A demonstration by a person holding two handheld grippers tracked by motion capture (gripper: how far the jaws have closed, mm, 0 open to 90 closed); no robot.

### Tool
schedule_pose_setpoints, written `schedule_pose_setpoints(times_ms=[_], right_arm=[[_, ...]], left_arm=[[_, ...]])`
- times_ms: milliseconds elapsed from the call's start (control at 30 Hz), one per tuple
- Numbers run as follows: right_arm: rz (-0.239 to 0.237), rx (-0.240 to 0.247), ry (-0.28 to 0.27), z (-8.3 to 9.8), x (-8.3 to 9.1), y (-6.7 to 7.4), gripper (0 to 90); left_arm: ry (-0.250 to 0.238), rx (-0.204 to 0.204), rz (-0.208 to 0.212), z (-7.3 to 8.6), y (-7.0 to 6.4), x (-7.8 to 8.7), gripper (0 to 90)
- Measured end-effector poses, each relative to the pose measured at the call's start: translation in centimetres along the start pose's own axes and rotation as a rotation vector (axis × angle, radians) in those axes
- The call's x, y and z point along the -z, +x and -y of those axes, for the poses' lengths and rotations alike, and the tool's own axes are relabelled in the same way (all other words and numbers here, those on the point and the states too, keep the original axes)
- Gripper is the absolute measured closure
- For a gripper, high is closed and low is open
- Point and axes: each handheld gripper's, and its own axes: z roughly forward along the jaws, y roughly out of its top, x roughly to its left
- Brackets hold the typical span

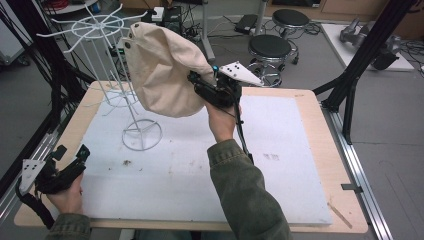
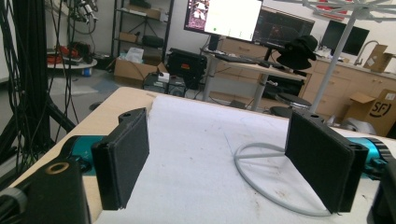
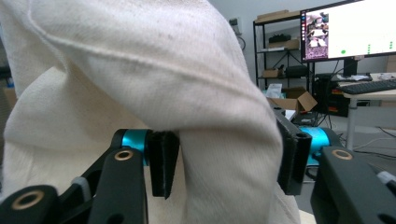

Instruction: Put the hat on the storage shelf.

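A cream canvas hat is held up above the table's back middle, beside the top of a white wire rack. My right gripper is shut on a thick fold of the hat, with a black pad on either side of my right gripper's hold. Whether the hat's upper left edge touches a rack spoke I cannot tell. My left gripper rests low at the table's front left, open and holding nothing. Seen from the left gripper, the rack's round base lies just ahead.
A white mat covers most of the wooden table. The rack's base ring stands left of centre. Black frame legs rise at the right edge. Two stools stand behind the table.
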Motion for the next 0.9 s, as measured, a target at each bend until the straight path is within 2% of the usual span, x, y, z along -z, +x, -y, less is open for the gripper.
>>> schedule_pose_setpoints(times_ms=[200, 333, 433, 667, 900], right_arm=[[-0.005, 0.002, 0.006, 0.1, -0.2, 0.1, 34.9], [0.009, 0.017, 0.021, 0.3, -0.3, 0.3, 26.4], [0.021, 0.039, 0.035, 0.5, -0.6, 0.3, 11.3], [0.001, 0.065, 0.071, 0.4, -0.3, 0.5, 10.3], [-0.009, 0.082, 0.077, 0.0, 1.3, 0.3, 10.4]], left_arm=[[-0.001, 0.003, 0.0, 0.0, 0.0, 0.0, 22.0], [-0.001, 0.003, 0.0, 0.0, 0.0, 0.0, 22.0], [-0.001, -0.002, 0.0, 0.0, 0.0, 0.0, 22.0], [-0.001, -0.001, 0.002, 0.0, 0.0, 0.0, 22.0], [-0.002, -0.005, -0.001, -0.1, -0.1, 0.1, 22.0]])
